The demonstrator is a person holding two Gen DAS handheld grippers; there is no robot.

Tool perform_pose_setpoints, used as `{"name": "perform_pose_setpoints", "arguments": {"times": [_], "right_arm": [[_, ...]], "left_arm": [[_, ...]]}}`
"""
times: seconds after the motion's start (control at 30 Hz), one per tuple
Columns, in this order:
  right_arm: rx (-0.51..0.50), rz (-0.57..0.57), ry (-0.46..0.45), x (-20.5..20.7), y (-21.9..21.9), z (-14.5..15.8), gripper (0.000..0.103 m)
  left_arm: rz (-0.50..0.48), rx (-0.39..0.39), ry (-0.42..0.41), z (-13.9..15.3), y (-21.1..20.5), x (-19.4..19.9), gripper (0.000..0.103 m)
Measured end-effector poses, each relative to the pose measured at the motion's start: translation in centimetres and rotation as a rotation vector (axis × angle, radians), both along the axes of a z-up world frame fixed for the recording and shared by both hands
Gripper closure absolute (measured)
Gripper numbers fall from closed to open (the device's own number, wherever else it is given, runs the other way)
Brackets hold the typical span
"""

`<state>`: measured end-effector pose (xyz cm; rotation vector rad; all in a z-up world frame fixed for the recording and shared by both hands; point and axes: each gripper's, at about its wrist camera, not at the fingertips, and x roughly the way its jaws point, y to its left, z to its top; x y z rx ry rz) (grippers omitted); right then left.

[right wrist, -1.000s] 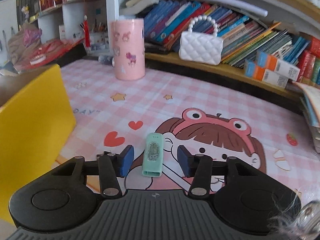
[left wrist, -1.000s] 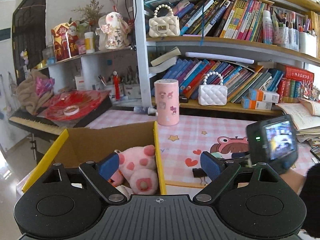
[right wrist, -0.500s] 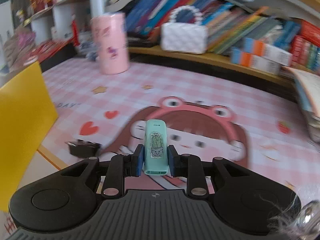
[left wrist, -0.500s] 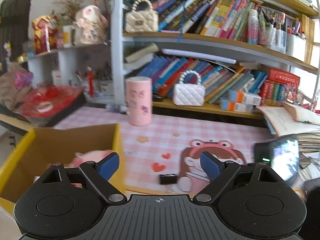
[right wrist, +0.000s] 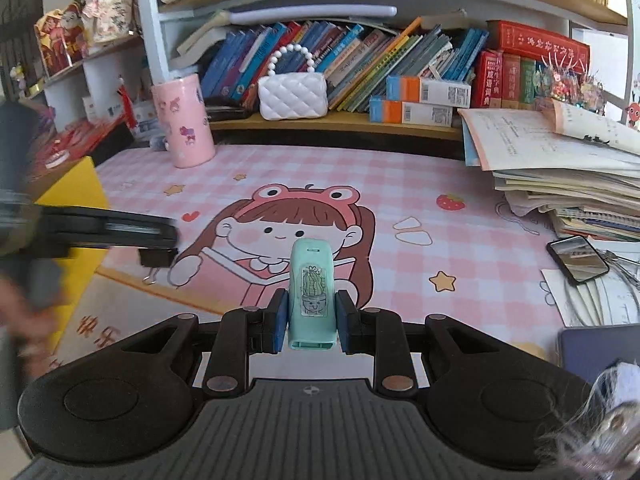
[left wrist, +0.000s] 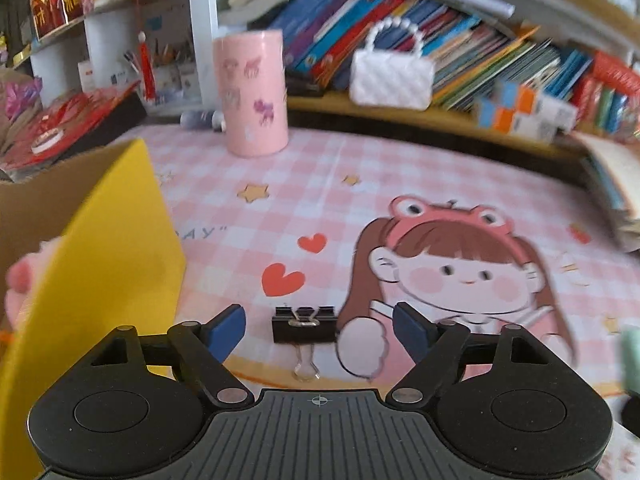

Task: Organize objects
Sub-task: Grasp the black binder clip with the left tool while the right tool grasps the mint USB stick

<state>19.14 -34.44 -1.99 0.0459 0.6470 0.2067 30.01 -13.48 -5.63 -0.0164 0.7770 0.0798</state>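
The right gripper (right wrist: 308, 330), having just clamped its jaws on the mint-green stamp (right wrist: 311, 296), is lifting it off the table, while the left gripper (left wrist: 320, 330), its released jaws narrowing, is straddling the binder clip (left wrist: 303, 324) (near the table's front edge, beside the yellow box (left wrist: 116, 248)).

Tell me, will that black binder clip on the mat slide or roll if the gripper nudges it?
The binder clip lies flat on the mat, so it will probably slide, not roll. Its wire handles look loose and may flip. It looks small and rigid, likely an easy pinch for the left gripper.
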Motion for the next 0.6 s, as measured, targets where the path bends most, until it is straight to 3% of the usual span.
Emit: {"name": "perform_pose_setpoints", "arguments": {"times": [0.17,0.27,0.37,0.6], "right_arm": [[-0.003,0.032,-0.004,-1.1,0.2,0.5,0.08],[-0.002,0.038,-0.004,-1.4,0.2,0.6,0.08],[-0.002,0.024,0.003,-1.5,0.2,0.5,0.08],[-0.002,-0.007,0.005,-2.0,0.4,0.6,0.08]], "left_arm": [[-0.008,0.02,0.053,-2.2,0.1,1.9,0.03],[-0.014,0.002,0.04,-2.4,0.4,1.9,0.034],[-0.035,0.005,0.025,-2.2,0.3,1.7,0.065],[-0.081,-0.057,-0.019,-0.3,0.3,-0.7,0.065]]}}
